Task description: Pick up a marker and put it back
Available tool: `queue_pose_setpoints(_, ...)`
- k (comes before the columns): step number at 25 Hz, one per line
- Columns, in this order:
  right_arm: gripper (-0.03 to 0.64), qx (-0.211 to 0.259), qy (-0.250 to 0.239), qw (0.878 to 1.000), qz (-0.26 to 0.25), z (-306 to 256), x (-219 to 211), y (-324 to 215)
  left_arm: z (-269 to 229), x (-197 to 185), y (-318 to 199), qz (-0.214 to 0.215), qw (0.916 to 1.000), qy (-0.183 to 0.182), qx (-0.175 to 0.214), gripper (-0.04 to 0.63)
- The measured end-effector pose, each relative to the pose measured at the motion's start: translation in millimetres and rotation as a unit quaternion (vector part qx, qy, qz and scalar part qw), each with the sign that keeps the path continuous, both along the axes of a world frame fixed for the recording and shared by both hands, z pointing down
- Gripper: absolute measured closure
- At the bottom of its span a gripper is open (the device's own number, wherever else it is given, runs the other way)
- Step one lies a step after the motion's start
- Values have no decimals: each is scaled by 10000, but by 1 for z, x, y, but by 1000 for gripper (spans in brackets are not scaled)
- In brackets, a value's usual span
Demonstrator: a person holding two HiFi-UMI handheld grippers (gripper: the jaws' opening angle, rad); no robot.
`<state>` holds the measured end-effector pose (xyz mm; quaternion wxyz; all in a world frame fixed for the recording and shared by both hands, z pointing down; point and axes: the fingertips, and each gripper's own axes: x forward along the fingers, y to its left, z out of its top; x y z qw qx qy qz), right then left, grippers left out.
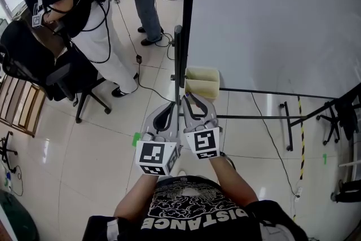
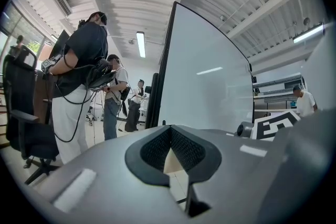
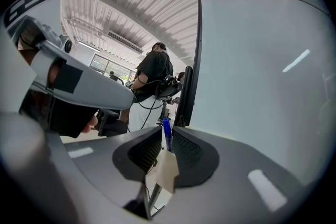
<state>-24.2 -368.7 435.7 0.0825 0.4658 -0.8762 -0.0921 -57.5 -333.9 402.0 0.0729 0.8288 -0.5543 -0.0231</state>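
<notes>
The right gripper (image 1: pixel 190 97) is clamped on a blue marker (image 3: pixel 166 135). The marker stands upright between the two pads, right at their tips, and its blue end pokes up just above them. In the right gripper view, both pads press on its sides.

The left gripper (image 2: pixel 170 128) sits just beside the right one, on its left, and their marker cubes are almost touching. Its jaws are closed with the tips meeting, and nothing is between them.

Both grippers point level toward a beige box (image 1: pixel 202 82) that lies just ahead of and below their tips. In each gripper view a pale corner of the box shows through the gap under the pads.

A whiteboard (image 1: pixel 271 14) stands ahead and to the right of the right gripper, with its dark edge post almost in line with the marker.

Ahead and to the left of the grippers, well apart from them, a person (image 1: pixel 84 3) in a black top stands by a chair (image 1: pixel 51 70).
</notes>
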Motion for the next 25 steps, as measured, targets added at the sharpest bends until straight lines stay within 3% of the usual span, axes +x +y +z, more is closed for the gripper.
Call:
queue_pose_setpoints(10, 580, 154, -161, 9996, 156, -21, 8, 21, -7, 3, 20, 112, 9999, -25, 55, 589)
queue_pose_setpoints(25, 581, 275, -562, 9974, 363, -63, 13, 97, -30, 3, 79, 326, 9992, -26, 228, 589)
